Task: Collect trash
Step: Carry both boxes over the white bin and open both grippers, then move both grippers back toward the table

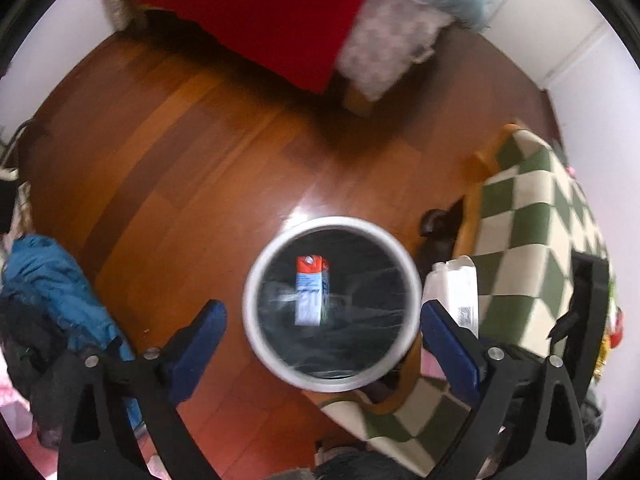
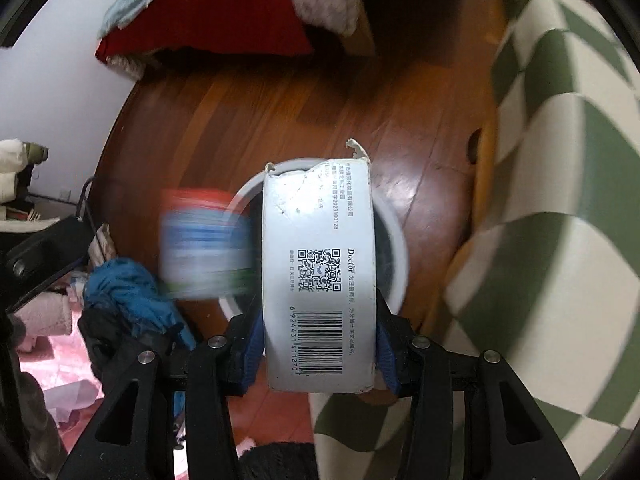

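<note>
L gripper (image 1: 322, 318) jaws wide, nothing between, over bin (image 1: 256, 280) | red/blue carton (image 1: 310, 290) in bin mouth | R gripper (image 2: 320, 346) pads on white box (image 2: 318, 280), above rim | risk: box longer than grip, off-centre drop clips rim, tips to floor (image 1: 180, 140)

A carton (image 1: 310, 290) lies in the bin (image 1: 256, 272) beside the checkered cushion (image 1: 536, 232).
</note>
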`<move>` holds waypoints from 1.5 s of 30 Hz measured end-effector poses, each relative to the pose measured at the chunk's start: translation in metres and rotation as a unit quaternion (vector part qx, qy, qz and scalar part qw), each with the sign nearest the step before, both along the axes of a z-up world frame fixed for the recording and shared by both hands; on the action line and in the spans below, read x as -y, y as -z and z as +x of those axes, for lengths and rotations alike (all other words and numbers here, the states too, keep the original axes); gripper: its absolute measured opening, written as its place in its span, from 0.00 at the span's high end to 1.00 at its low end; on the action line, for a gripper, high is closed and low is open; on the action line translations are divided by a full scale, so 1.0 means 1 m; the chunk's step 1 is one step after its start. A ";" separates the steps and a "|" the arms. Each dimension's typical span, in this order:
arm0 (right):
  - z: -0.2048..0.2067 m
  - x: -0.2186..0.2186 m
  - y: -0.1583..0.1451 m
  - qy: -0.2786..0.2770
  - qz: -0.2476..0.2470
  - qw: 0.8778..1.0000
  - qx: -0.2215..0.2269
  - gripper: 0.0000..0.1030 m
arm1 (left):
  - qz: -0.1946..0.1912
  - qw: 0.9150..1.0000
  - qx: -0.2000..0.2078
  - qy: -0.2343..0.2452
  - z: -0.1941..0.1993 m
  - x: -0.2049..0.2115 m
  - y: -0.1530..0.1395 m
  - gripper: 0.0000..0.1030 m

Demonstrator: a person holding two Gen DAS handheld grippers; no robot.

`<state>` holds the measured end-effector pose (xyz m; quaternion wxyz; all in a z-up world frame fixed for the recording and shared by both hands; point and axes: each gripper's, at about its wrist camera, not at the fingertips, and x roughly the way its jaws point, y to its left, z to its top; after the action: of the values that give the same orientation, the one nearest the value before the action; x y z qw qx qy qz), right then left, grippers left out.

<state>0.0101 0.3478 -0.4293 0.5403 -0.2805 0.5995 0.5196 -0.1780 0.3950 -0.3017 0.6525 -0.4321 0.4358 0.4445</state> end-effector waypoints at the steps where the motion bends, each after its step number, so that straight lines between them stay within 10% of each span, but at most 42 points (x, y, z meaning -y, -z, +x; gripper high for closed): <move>1: -0.005 -0.002 0.002 -0.006 -0.003 1.000 0.002 0.29 | 0.008 1.000 -0.004 -0.010 -0.007 0.003 0.000 0.04; 4: -0.014 -0.002 0.002 -0.019 -0.007 1.000 0.010 0.04 | 0.033 0.999 -0.028 -0.030 -0.025 0.015 -0.002 0.04; 18: -0.024 0.042 -0.052 -0.037 -0.015 0.994 0.105 0.04 | 0.079 0.992 -0.093 -0.035 -0.038 0.063 -0.041 0.04; 45: 0.043 0.232 -0.244 0.065 0.187 0.980 0.033 0.04 | 0.198 0.979 -0.028 0.036 0.026 0.189 -0.176 0.04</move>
<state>0.0536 0.1155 -0.1856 0.6350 -0.1523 0.4906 0.5770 -0.1517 0.2060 -0.1262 0.7283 -0.2658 0.3722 0.5103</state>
